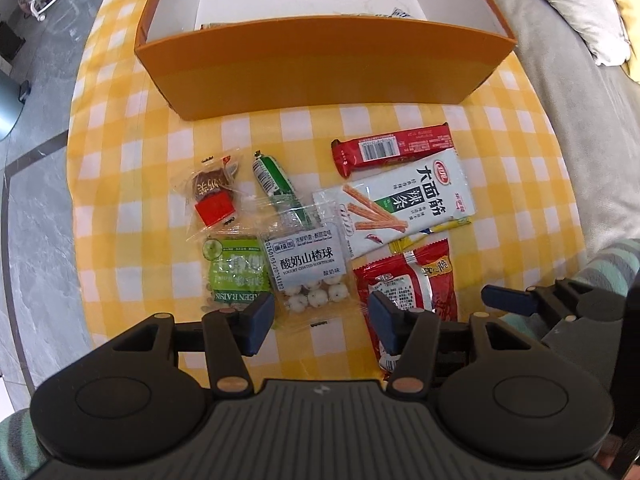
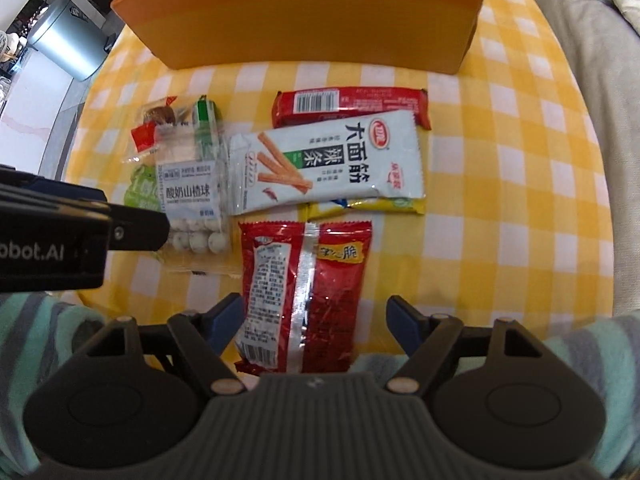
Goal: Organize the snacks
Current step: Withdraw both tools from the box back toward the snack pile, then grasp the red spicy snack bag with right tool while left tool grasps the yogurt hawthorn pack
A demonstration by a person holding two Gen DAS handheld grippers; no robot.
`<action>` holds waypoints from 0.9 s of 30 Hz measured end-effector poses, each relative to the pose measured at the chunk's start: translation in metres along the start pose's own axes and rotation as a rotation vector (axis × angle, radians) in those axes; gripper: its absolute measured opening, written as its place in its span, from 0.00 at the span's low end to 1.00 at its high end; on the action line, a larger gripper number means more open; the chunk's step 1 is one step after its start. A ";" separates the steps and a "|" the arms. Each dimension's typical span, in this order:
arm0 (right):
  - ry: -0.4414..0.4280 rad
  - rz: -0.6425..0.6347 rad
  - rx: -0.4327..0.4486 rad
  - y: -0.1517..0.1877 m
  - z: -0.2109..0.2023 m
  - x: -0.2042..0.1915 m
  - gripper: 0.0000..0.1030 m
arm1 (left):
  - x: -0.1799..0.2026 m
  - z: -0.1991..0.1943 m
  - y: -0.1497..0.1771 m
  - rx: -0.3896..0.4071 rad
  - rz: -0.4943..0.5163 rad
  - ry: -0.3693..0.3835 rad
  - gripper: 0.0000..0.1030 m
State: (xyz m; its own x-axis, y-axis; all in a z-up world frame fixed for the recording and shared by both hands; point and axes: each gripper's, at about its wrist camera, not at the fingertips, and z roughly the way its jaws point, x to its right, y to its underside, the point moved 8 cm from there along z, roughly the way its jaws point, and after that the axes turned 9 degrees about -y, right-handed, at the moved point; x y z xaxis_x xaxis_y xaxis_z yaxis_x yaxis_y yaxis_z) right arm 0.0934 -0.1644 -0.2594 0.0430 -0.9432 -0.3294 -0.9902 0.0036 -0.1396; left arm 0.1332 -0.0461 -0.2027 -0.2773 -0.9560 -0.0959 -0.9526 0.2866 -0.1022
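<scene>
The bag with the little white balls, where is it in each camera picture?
Left wrist view: the hawthorn ball bag lies low in the middle, just ahead of the open left tool.
Right wrist view: it lies at left.
Shared landmark: the orange box behind the snacks.

Both my feeds are bright, lit by soft daylight. In the left wrist view the orange box point(image 1: 320, 68) has a pale, washed inner wall at top centre, and its front face throws a narrow shadow onto the checked tablecloth point(image 1: 120, 184). In the right wrist view glare streaks the foil seam of the red packet point(image 2: 306, 280), and the upper left corner blows out white. Fisheye bending curves the table edges and smears the corners. Print on the packets stays sharp at centre; the frame edges are soft.
</scene>
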 end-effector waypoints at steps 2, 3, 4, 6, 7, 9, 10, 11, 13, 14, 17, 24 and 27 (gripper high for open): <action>-0.002 0.004 -0.010 0.000 0.005 -0.001 0.73 | -0.001 0.002 -0.001 -0.003 -0.004 -0.008 0.62; 0.000 0.005 -0.016 0.000 0.007 -0.001 0.73 | -0.002 0.004 -0.001 -0.005 -0.005 -0.009 0.62; 0.003 0.005 -0.021 0.000 0.009 -0.001 0.73 | -0.002 0.005 -0.001 -0.008 -0.006 -0.007 0.62; 0.007 0.003 -0.029 0.000 0.014 -0.002 0.73 | -0.003 0.007 -0.001 -0.013 -0.010 -0.005 0.62; 0.010 0.001 -0.034 0.000 0.015 -0.001 0.73 | -0.004 0.008 -0.002 -0.015 -0.012 -0.007 0.62; 0.015 -0.005 -0.040 0.001 0.019 -0.002 0.73 | -0.004 0.010 -0.002 -0.019 -0.013 -0.009 0.62; 0.020 -0.009 -0.043 0.001 0.021 -0.003 0.73 | -0.005 0.011 -0.002 -0.021 -0.015 -0.009 0.62; 0.030 -0.016 -0.044 0.001 0.023 -0.003 0.72 | -0.005 0.012 -0.002 -0.023 -0.017 -0.007 0.62; 0.044 -0.028 -0.048 0.001 0.026 -0.004 0.72 | -0.005 0.013 -0.002 -0.026 -0.022 -0.004 0.63; 0.041 -0.027 -0.050 0.001 0.028 -0.004 0.72 | -0.006 0.014 -0.002 -0.028 -0.025 -0.004 0.63; 0.042 -0.034 -0.055 0.002 0.034 -0.007 0.66 | -0.006 0.017 -0.003 -0.027 -0.034 -0.010 0.65; 0.024 -0.023 -0.047 0.004 0.035 0.001 0.65 | -0.005 0.025 -0.005 -0.036 -0.063 -0.005 0.66; 0.050 -0.009 -0.041 0.005 0.029 0.011 0.65 | -0.003 0.030 -0.008 -0.030 -0.095 0.012 0.67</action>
State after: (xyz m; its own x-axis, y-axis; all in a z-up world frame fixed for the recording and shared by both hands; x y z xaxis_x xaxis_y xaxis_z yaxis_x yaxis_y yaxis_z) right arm 0.0927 -0.1649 -0.2903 0.0464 -0.9587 -0.2808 -0.9944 -0.0177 -0.1040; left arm 0.1457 -0.0442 -0.2311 -0.1865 -0.9796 -0.0748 -0.9781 0.1923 -0.0802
